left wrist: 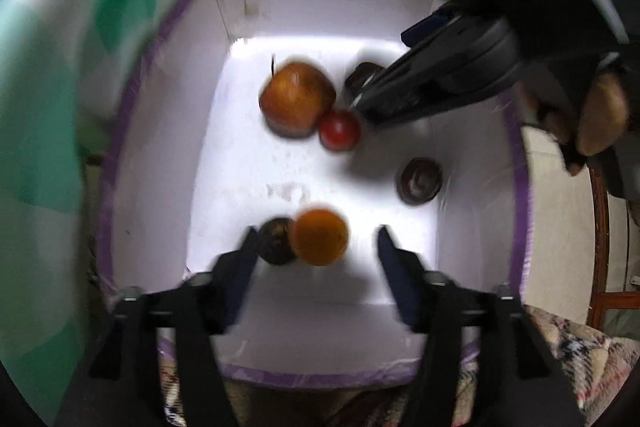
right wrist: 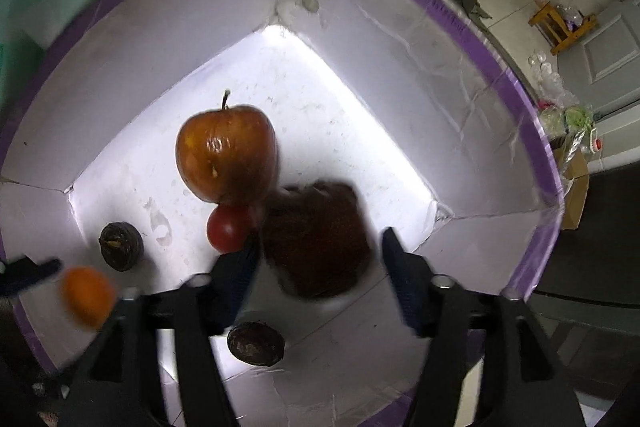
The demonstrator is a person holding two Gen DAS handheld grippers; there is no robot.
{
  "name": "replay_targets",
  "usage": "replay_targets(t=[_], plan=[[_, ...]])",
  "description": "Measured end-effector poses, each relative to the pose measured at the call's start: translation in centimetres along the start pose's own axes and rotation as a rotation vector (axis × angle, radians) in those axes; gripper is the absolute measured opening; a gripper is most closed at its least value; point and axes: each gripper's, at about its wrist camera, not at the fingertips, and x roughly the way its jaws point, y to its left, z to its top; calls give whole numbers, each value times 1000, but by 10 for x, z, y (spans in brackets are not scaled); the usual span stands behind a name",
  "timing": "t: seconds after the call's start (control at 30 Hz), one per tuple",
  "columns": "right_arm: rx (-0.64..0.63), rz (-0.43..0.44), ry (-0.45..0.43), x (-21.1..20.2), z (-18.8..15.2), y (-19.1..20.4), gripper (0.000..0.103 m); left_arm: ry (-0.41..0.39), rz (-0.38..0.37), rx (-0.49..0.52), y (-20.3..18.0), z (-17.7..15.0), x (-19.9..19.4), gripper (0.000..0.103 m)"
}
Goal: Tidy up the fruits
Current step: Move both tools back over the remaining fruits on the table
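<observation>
Orange (left wrist: pixel 319 237) lies loose between the spread left tool (left wrist: pixel 316 247), inside the box (left wrist: pixel 516 163).

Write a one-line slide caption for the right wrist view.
Open right gripper over a blurred dark fruit in a purple-rimmed box.

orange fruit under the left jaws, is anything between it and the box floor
Nothing visible. The round orange fruit sits between the open left jaws over bare white floor of the purple-rimmed box, with a dark round fruit touching its left side.
</observation>
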Motion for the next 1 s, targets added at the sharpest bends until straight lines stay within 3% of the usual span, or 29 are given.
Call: replay_targets(t=[0.07,0.13,0.23,0.27,0.33,0.4,0.5,0.6,0.7,0.8,0.9,1.0], plan=[[-1,-12,-31,-15,4,-2,81,-89,27,14,-2,-1,-24,84],[10,-34,-77,-36,10,-7,81,-186,82,25,-2,-5,-54,84],[22,-33,-224,-88,21,-3,81,-359,172,7,7,-17,-106,86],[21,-27,-286,-107,24,2,81,-435,214,-26,17,-24,-130,92],[3,24,-459,-156,26,22,84,-550,284,-131,47,-43,-171,99],[-36,121,-631,-200,28,48,87,-605,341,-256,83,-65,-199,101],[-88,242,-738,-234,30,89,87,-624,422,-503,150,-108,-231,101],[-190,358,-729,-244,43,148,87,-589,507,-784,224,-165,-252,101],[-323,446,-642,-236,55,221,87,-577,555,-1036,293,-229,-270,101],[-460,426,-602,-233,56,295,87,-544,641,-1273,357,-296,-286,101],[-573,415,-604,-232,48,353,87,-545,639,-1479,402,-349,-295,101],[-673,433,-574,-233,63,415,87,-565,650,-1610,430,-386,-302,101]])
